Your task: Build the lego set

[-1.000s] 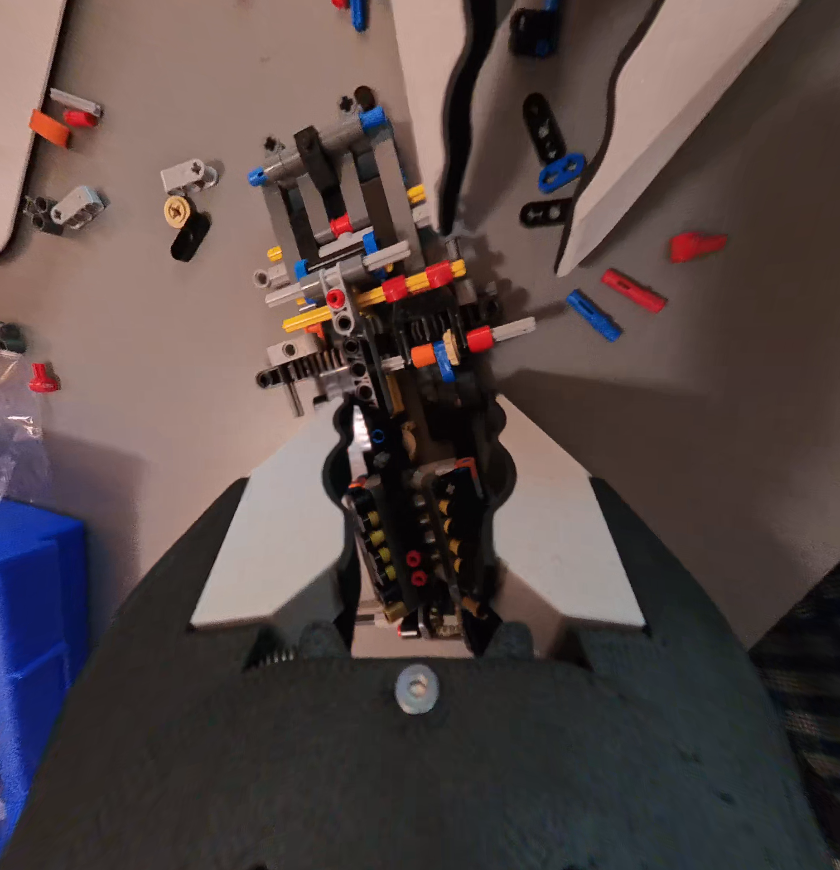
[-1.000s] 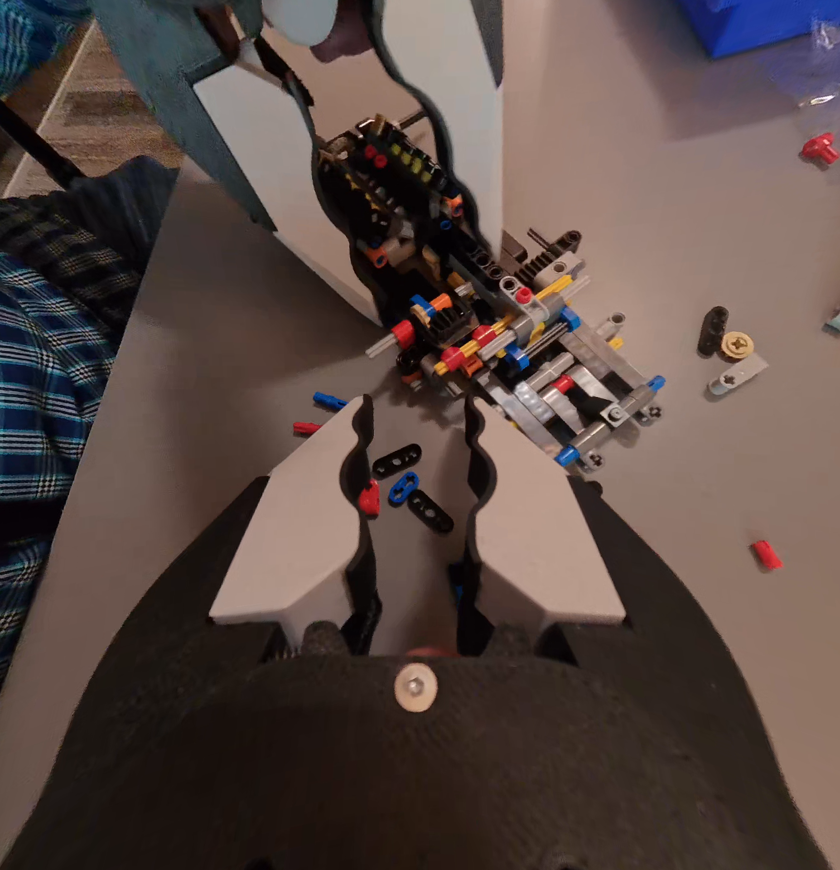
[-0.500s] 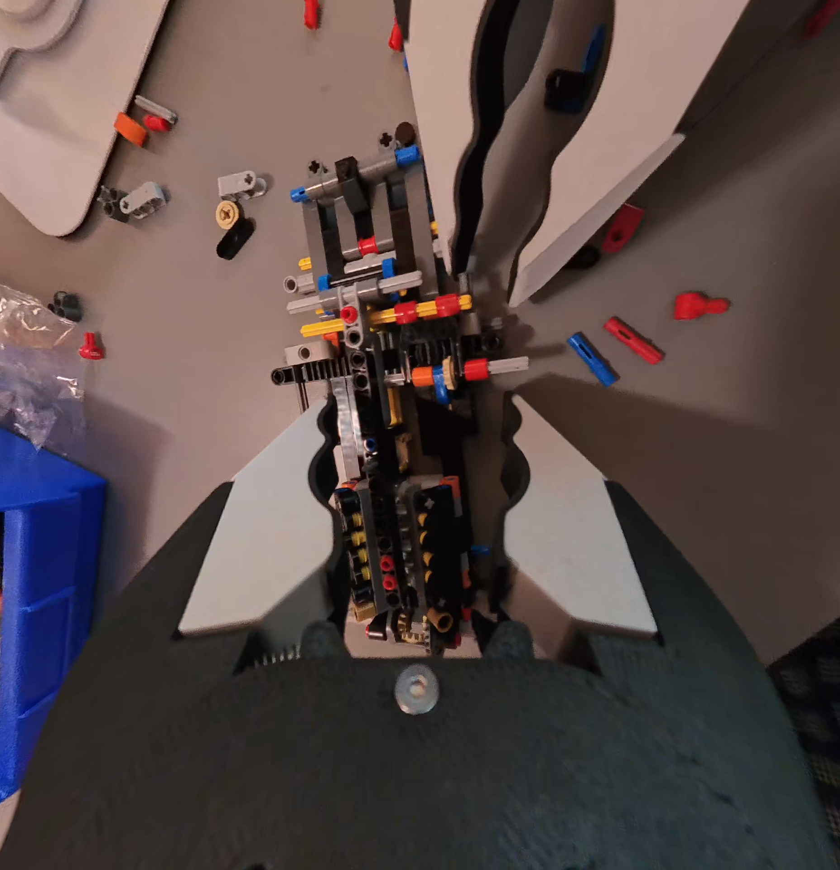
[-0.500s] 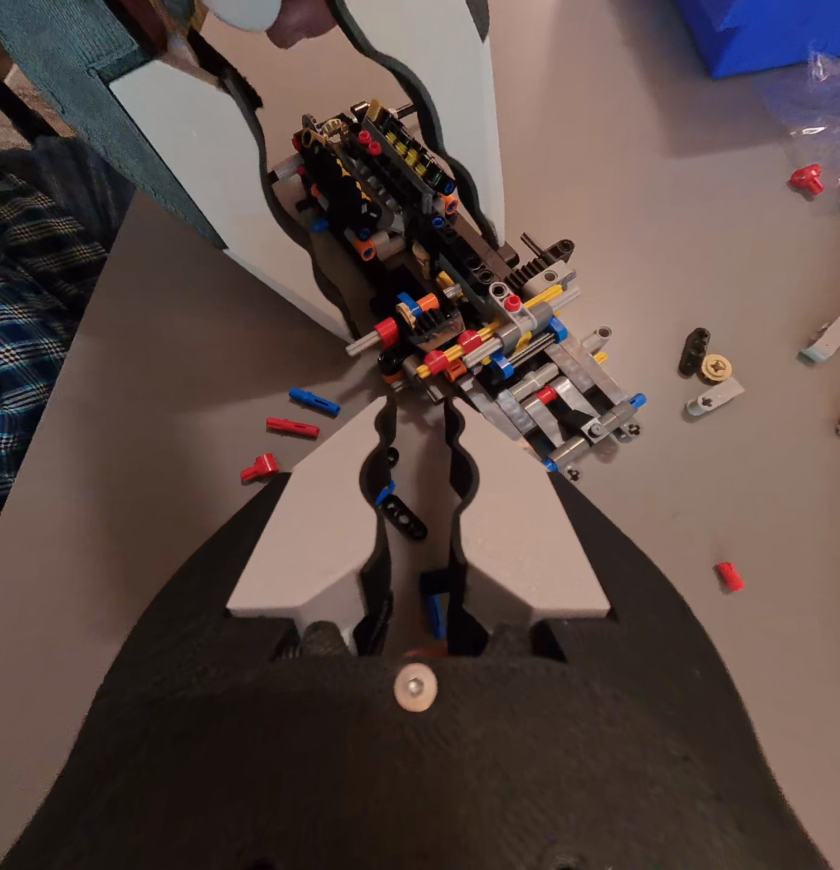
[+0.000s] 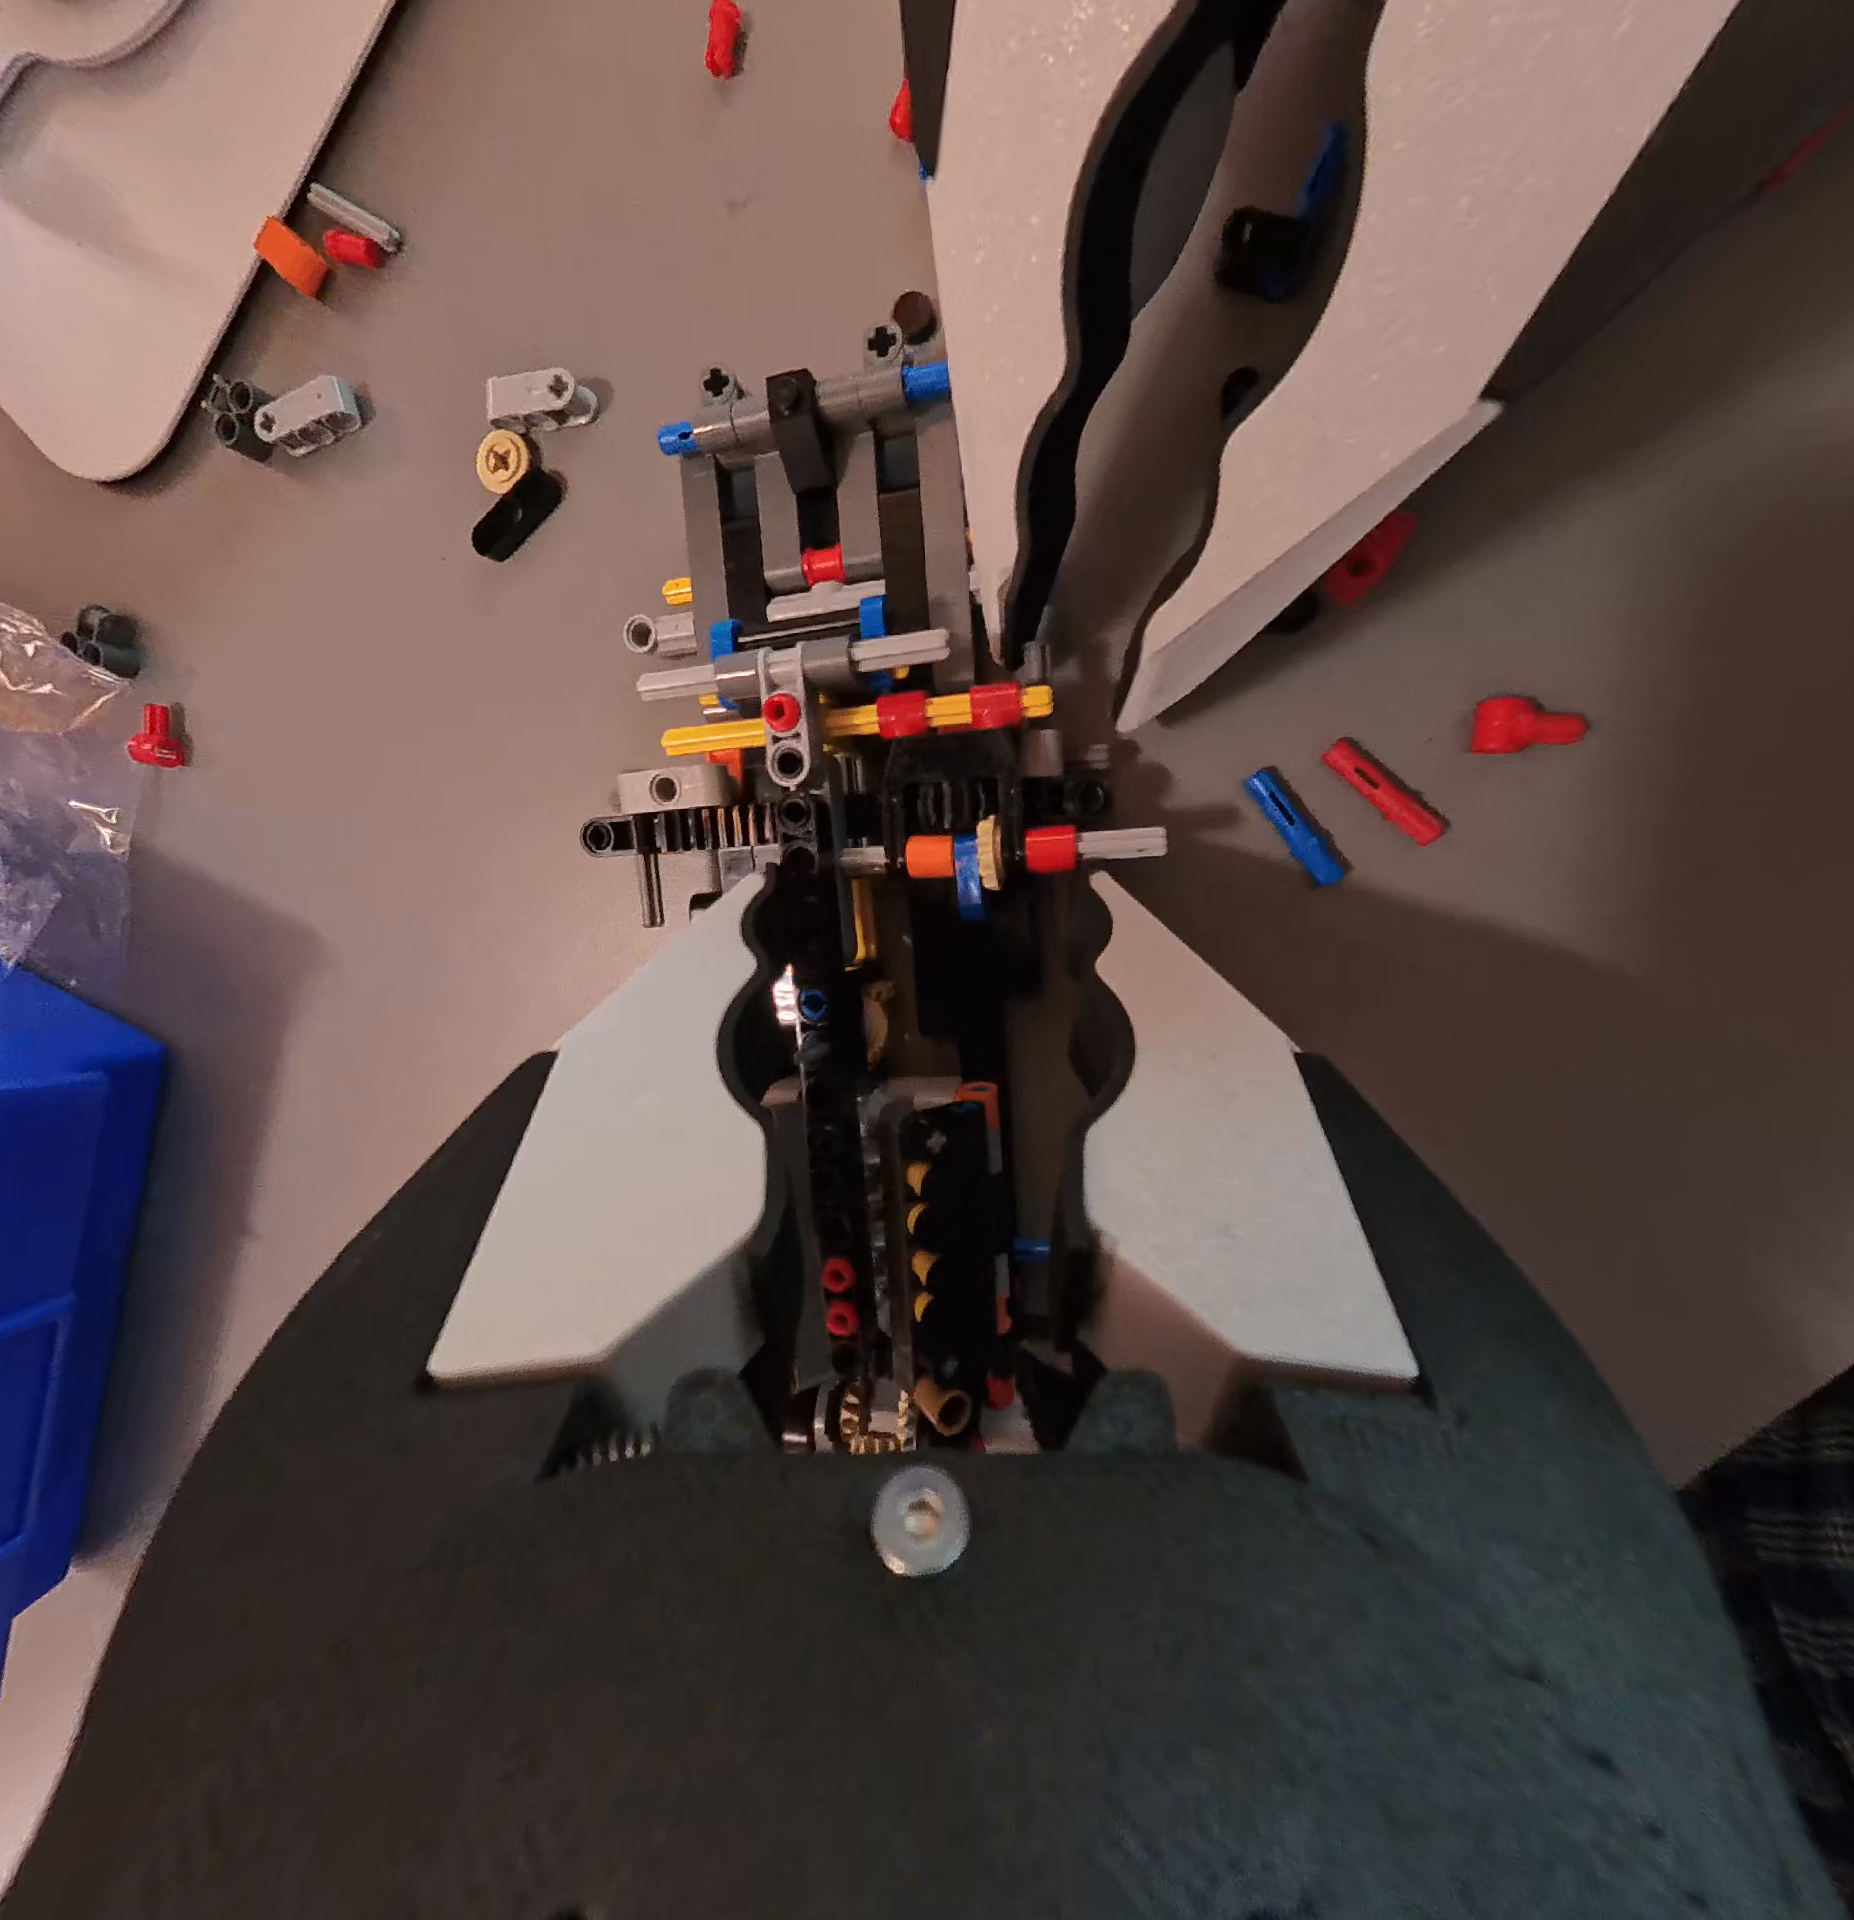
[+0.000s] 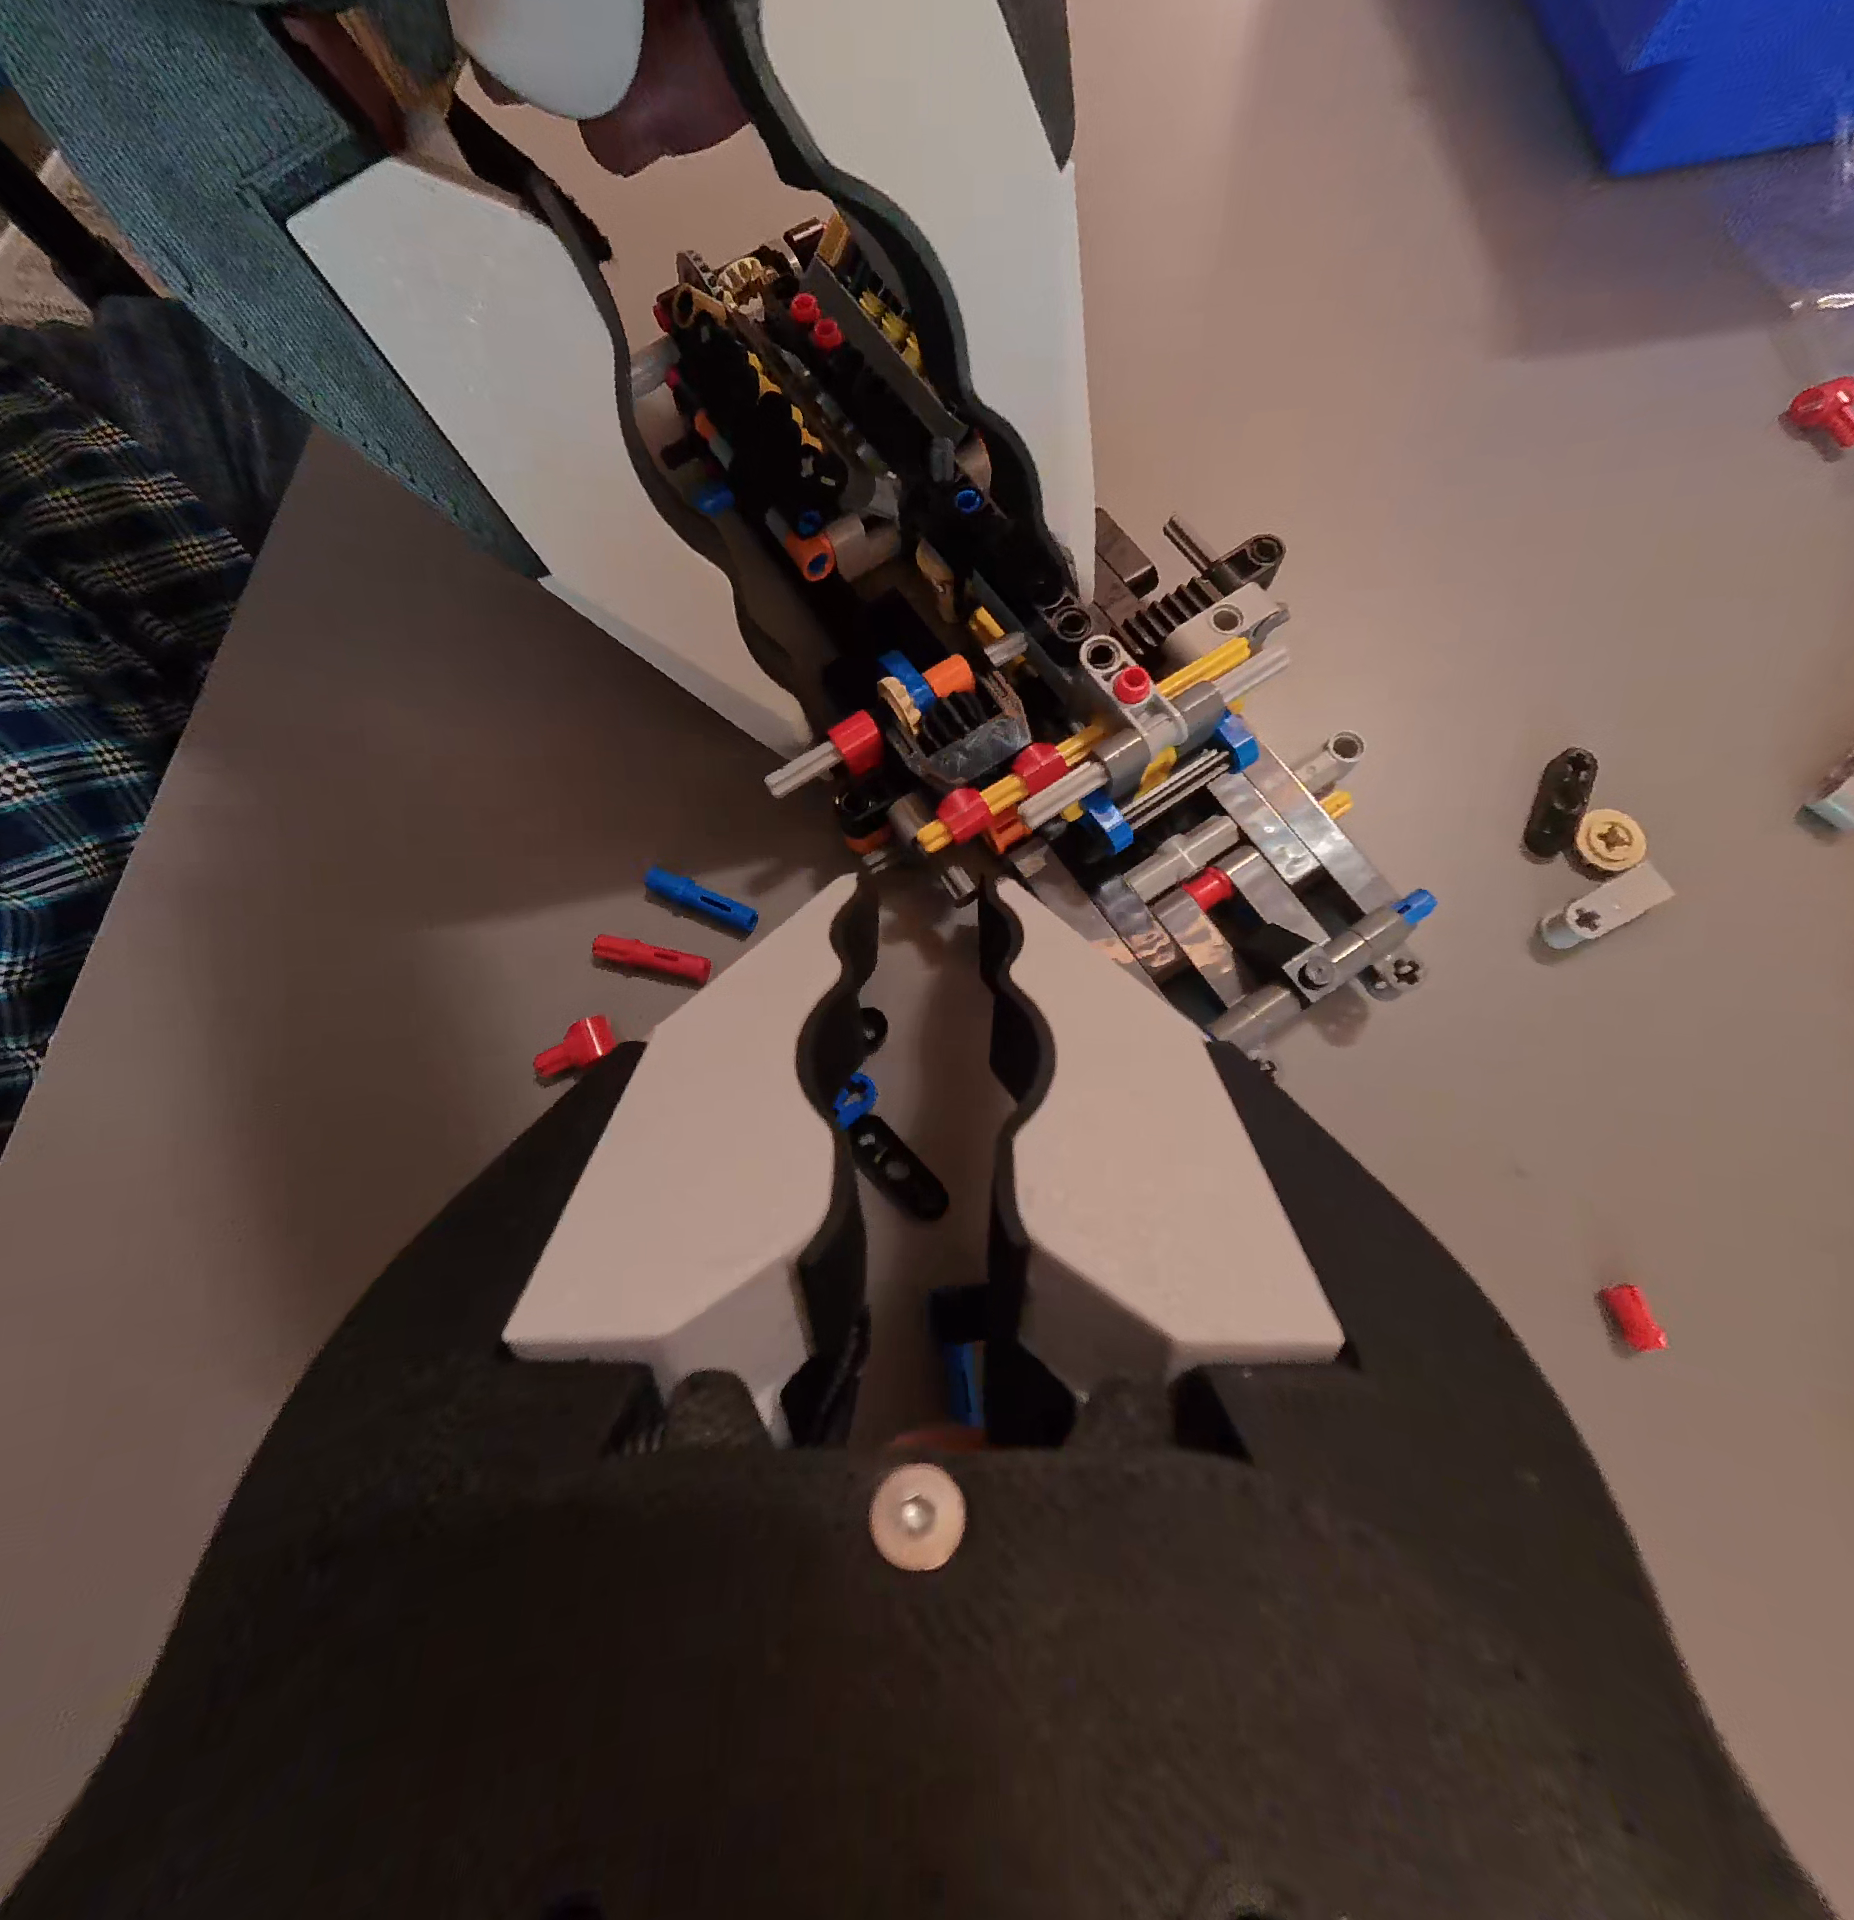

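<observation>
The lego model (image 5: 829, 644), a long build of grey, black, yellow, red and blue parts, lies on the grey table. My left gripper (image 5: 928, 883) is shut on its black rear end, and this also shows in the right wrist view (image 6: 944, 623). My right gripper (image 6: 925, 888) has its jaws a narrow gap apart, with the tips at the model's side (image 6: 1162, 790) by a small grey part. A small black and blue piece (image 6: 959, 1340) sits deep between the right fingers, against one pad. I cannot tell if it is held. The right gripper also shows in the left wrist view (image 5: 1068, 681).
A blue bin (image 5: 40, 1247) and a clear plastic bag (image 5: 29, 790) are at the left. Loose pieces lie around: a blue pin (image 5: 1292, 826), a red pin (image 5: 1385, 790), a tan disc (image 5: 507, 457), a black link (image 6: 897, 1164). A plaid sleeve (image 6: 61, 623) is beyond the table edge.
The right gripper's jaws have narrowed and its tips have come up to the model's side. The left gripper still holds the model's rear end and has shifted only slightly.
</observation>
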The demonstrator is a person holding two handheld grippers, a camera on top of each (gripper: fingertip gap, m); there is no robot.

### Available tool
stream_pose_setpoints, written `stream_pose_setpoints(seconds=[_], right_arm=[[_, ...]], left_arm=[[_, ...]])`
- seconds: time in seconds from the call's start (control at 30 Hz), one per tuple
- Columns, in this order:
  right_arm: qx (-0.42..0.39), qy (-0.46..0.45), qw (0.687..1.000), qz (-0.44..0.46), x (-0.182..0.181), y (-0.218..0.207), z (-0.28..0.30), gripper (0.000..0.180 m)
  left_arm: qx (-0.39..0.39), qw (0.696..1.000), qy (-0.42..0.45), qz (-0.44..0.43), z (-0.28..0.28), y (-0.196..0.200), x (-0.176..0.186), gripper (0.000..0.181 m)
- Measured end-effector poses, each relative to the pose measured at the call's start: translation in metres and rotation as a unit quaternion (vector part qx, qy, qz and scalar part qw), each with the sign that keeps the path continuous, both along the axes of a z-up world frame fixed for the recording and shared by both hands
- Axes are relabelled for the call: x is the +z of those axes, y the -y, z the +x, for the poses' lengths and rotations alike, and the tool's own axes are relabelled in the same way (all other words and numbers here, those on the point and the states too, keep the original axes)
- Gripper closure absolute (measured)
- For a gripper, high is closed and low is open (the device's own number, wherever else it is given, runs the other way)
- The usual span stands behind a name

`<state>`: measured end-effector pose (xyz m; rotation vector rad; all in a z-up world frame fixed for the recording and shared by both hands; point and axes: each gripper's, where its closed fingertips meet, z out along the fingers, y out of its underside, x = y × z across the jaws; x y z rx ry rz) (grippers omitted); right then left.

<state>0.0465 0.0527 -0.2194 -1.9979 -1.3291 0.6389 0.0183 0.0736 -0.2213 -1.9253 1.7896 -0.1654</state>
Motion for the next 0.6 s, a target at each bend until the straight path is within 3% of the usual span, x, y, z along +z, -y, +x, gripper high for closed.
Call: stream_pose_setpoints(seconds=[0.03, 0.27, 0.5, 0.6], right_arm=[[0.003, 0.001, 1.000, -0.001, 0.000, 0.000, 0.000, 0.163], [0.040, -0.017, 0.998, 0.052, 0.027, -0.005, 0.000, 0.145], [0.102, 0.023, 0.983, 0.150, 0.022, -0.016, -0.017, 0.121], [0.136, 0.027, 0.981, 0.138, 0.017, -0.019, -0.020, 0.118]], left_arm=[[0.000, 1.000, 0.001, -0.001, 0.000, 0.000, 0.000, 0.129], [-0.002, 1.000, 0.005, -0.008, 0.000, 0.000, -0.001, 0.127], [-0.013, 1.000, 0.004, -0.009, 0.000, 0.000, -0.001, 0.128], [-0.016, 1.000, 0.003, -0.010, 0.000, 0.000, -0.002, 0.127]])
